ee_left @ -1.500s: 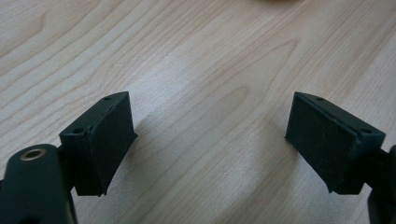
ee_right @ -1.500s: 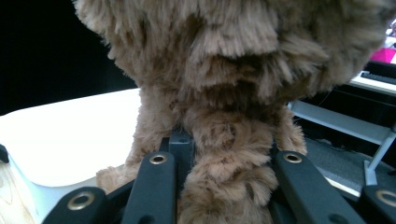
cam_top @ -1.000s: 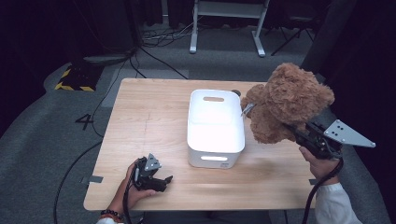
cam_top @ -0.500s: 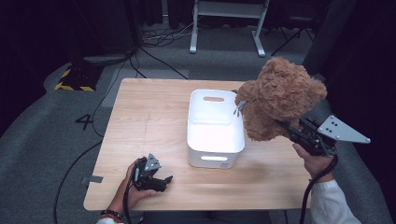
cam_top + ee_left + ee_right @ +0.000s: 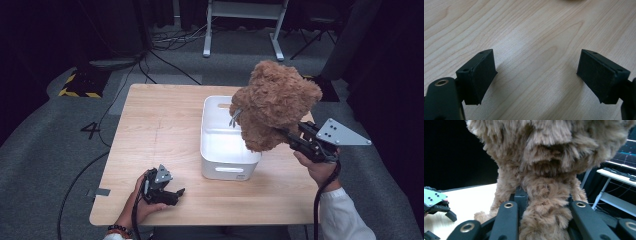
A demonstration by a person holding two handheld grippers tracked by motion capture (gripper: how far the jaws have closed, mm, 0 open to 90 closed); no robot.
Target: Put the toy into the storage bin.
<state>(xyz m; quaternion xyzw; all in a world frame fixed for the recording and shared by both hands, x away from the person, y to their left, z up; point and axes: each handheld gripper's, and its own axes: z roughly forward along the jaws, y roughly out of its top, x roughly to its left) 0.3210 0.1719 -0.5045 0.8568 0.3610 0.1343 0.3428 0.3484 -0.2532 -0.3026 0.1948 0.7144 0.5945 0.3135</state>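
Between the matt black jaws sits a shaggy brown plush teddy bear [image 5: 272, 110], near a smooth white plastic bin [image 5: 220, 150] on a pale, matt wood-grain table [image 5: 160, 125].

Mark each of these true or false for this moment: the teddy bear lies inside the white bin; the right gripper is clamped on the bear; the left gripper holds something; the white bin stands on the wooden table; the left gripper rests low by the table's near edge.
1. The brown teddy bear lies inside the white bin. False: it is held in the air, above the bin's right side.
2. The right gripper is clamped on the bear. True.
3. The left gripper holds something. False: its jaws stand apart over bare wood.
4. The bin stands on the wooden table. True.
5. The left gripper rests low by the table's near edge. True.
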